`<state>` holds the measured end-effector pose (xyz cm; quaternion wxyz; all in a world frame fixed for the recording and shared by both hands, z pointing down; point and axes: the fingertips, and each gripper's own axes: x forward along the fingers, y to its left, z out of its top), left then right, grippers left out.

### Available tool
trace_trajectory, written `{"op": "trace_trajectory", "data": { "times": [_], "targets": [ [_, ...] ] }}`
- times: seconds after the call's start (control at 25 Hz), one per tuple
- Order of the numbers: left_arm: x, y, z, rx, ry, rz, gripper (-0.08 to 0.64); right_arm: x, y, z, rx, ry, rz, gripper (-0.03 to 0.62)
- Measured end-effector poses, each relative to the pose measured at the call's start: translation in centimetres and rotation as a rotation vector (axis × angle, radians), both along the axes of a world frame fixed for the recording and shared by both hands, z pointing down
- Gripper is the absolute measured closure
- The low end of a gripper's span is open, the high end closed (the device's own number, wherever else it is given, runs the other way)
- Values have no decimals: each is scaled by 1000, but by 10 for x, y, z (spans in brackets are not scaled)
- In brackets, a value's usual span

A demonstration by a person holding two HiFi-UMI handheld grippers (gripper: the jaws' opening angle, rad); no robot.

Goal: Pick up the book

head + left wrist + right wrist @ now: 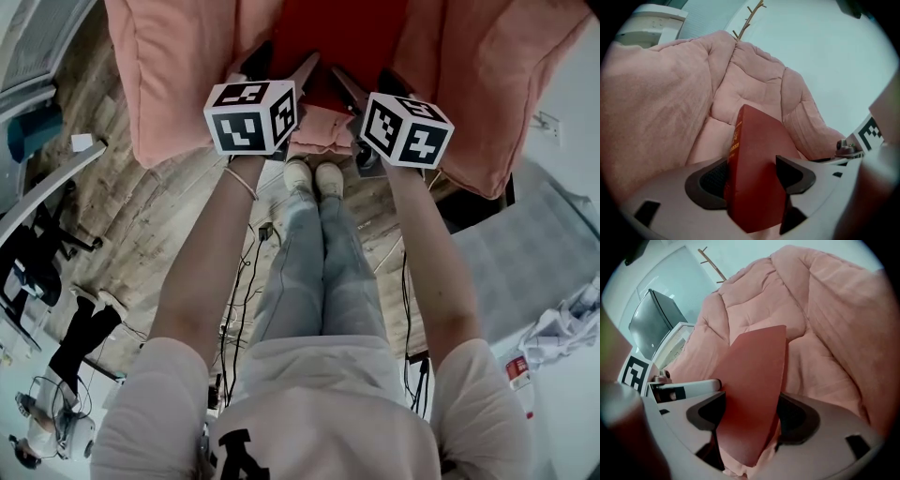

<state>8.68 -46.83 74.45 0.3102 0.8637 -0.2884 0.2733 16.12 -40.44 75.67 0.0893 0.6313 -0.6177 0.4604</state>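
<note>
Above pink duvet (661,93): left gripper (752,177), right gripper (751,416) clamp red book (761,140); gilt lettering (735,138) illegible.

Book spine: gold print runs down the spine of the red book (754,178) in the left gripper view; it is too small and slanted to read.
Left marker cube (251,116): black-and-white square codes on its faces, no letters or numbers.
Right marker cube (405,127): the same kind of square codes, no letters.
Shirt (319,412): a black print at its lower hem, cut off, not readable.
</note>
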Motion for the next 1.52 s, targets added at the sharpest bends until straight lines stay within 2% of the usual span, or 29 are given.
{"op": "trace_trajectory", "data": {
  "times": [0.36, 0.6, 0.92, 1.2, 1.52],
  "targets": [
    [-24, 24, -15, -73, 60, -141, 264, -11, 12, -23, -14, 28, -52, 255],
    [-32, 38, -34, -70, 73, -153, 264, -18, 25, -42, -10, 31, -48, 255],
    [-43, 47, -80, -17, 108, -177, 264, -27, 32, -88, 42, 51, -70, 255],
    [-44, 50, -121, 40, 148, -188, 264, -24, 32, -128, 110, 49, -33, 255],
    [-48, 60, -157, 90, 166, -218, 264, -27, 39, -163, 154, 59, -55, 255]
  ]
}}
